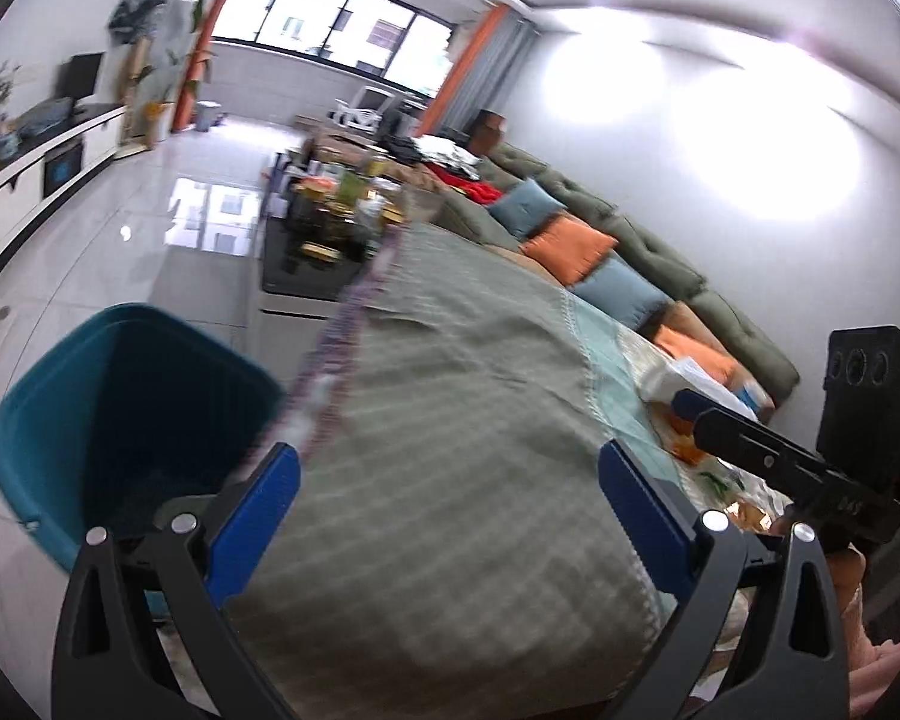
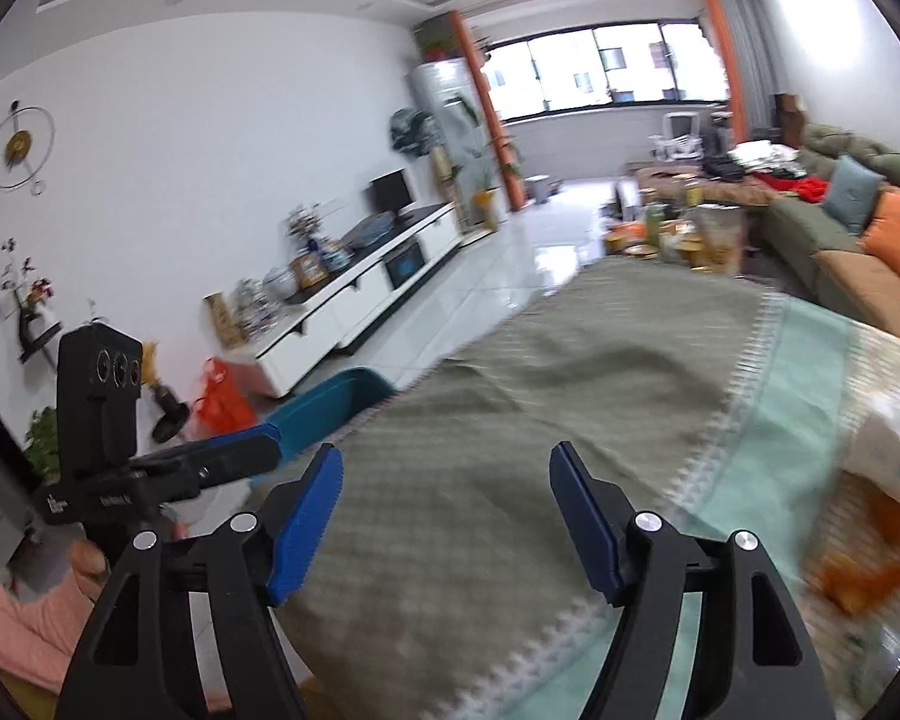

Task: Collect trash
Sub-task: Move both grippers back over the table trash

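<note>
A teal trash bin (image 1: 78,420) stands on the floor at the table's left edge; its rim also shows in the right wrist view (image 2: 330,399). My left gripper (image 1: 450,480) is open and empty above the green tablecloth (image 1: 450,420), to the right of the bin. My right gripper (image 2: 444,480) is open and empty above the same cloth (image 2: 540,360). Blurred trash lies at the table's right side: white paper or a box (image 2: 894,450) and orange scraps (image 2: 858,576). White paper (image 1: 684,378) and orange bits (image 1: 684,450) also show beyond the right gripper's body (image 1: 798,468).
A cluttered dark coffee table (image 1: 324,222) stands beyond the cloth-covered table. A green sofa with orange and blue cushions (image 1: 576,246) runs along the right wall. A white TV cabinet (image 2: 360,294) lines the left wall. The left gripper's body (image 2: 150,468) is at the right wrist view's left.
</note>
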